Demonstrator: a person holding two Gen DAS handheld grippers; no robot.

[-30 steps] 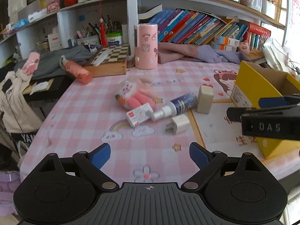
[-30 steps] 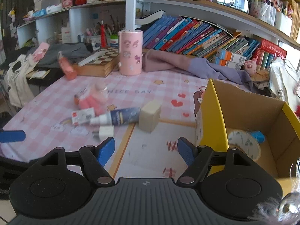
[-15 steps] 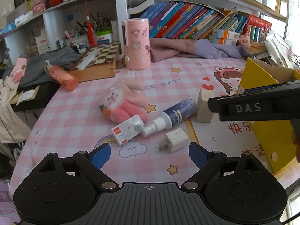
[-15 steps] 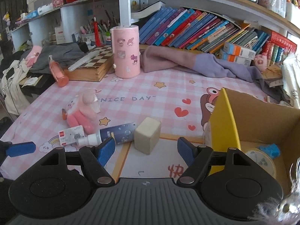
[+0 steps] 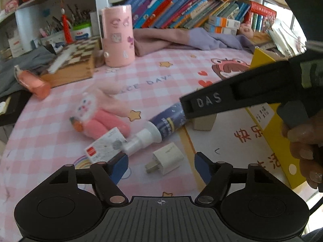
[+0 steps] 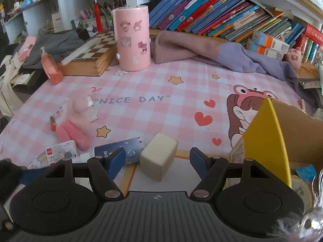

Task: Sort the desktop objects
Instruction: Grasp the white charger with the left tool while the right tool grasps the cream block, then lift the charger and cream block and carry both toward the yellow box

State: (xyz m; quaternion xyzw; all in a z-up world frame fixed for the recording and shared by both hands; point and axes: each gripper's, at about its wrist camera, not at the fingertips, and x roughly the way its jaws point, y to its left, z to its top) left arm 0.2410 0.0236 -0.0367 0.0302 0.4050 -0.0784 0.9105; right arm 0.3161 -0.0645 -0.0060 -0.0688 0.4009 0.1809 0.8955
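Observation:
My left gripper (image 5: 161,168) is open, its fingers on either side of a white plug adapter (image 5: 166,158) on the pink checked cloth. Beside it lie a small white card box (image 5: 105,146), a dark blue spray bottle (image 5: 159,126) and a pink plush toy (image 5: 94,117). My right gripper (image 6: 157,160) is open, with a cream block (image 6: 159,158) between its fingers, close in front. The spray bottle (image 6: 125,148), the card box (image 6: 60,150) and the plush toy (image 6: 70,121) lie to its left. The yellow cardboard box (image 6: 264,139) stands at the right.
A pink cylinder (image 6: 132,38), a wooden chess box (image 6: 90,56), an orange bottle (image 6: 50,66) and a pink-purple cloth (image 6: 201,52) stand at the back, below shelves of books. The right gripper's body (image 5: 242,98) crosses the left wrist view. The box holds a round tin (image 6: 300,189) and a blue item (image 6: 304,172).
Both grippers have moved forward and down toward the table. The plug adapter now lies between my left fingers and the cream block between my right fingers. Both stay open.

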